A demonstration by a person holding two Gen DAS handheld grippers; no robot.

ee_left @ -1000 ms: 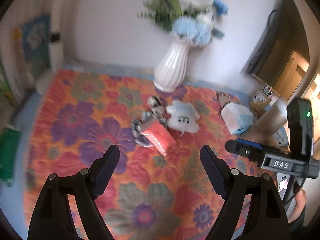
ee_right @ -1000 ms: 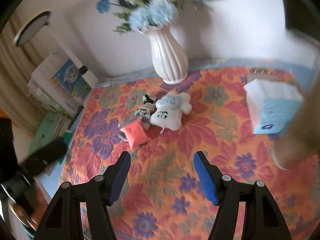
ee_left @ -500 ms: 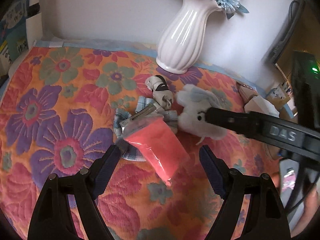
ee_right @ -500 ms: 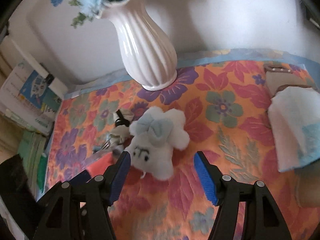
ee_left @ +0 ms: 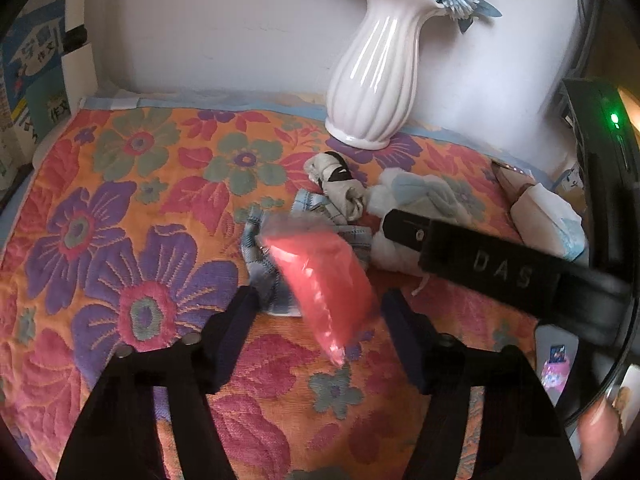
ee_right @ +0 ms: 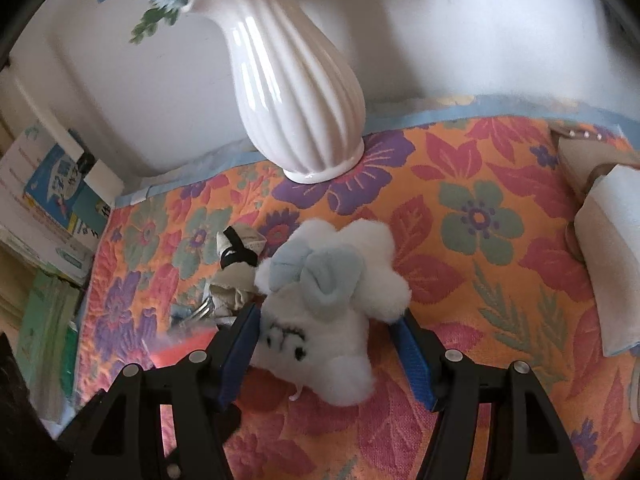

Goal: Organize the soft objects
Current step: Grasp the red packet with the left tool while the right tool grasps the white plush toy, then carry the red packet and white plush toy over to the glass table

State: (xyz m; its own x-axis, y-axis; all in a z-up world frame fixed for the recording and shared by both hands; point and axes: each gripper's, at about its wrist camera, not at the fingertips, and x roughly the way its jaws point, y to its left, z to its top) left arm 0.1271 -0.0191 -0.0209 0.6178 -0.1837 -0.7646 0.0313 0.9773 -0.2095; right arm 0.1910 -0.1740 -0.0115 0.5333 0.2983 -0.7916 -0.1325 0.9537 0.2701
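A red soft packet in clear wrap [ee_left: 320,276] lies on a blue plaid cloth [ee_left: 260,264] on the floral cover. My left gripper [ee_left: 316,320] is open, its fingers on either side of the packet's near end. A white plush cloud with a pale blue bow [ee_right: 324,312] lies to the right; it also shows in the left wrist view [ee_left: 420,200]. My right gripper [ee_right: 328,352] is open around the plush, with the plush between the blue pads. A rolled beige sock with a black band [ee_left: 340,184] lies behind them.
A tall white ribbed vase [ee_right: 296,80] with blue flowers stands at the back by the wall. A tissue pack [ee_right: 612,260] lies at the right edge. Books [ee_right: 52,192] are stacked at the left. The floral cover [ee_left: 120,240] spreads left.
Both grippers have moved forward and down. The left now straddles the red packet, and the right now straddles the plush cloud. The objects have not moved.
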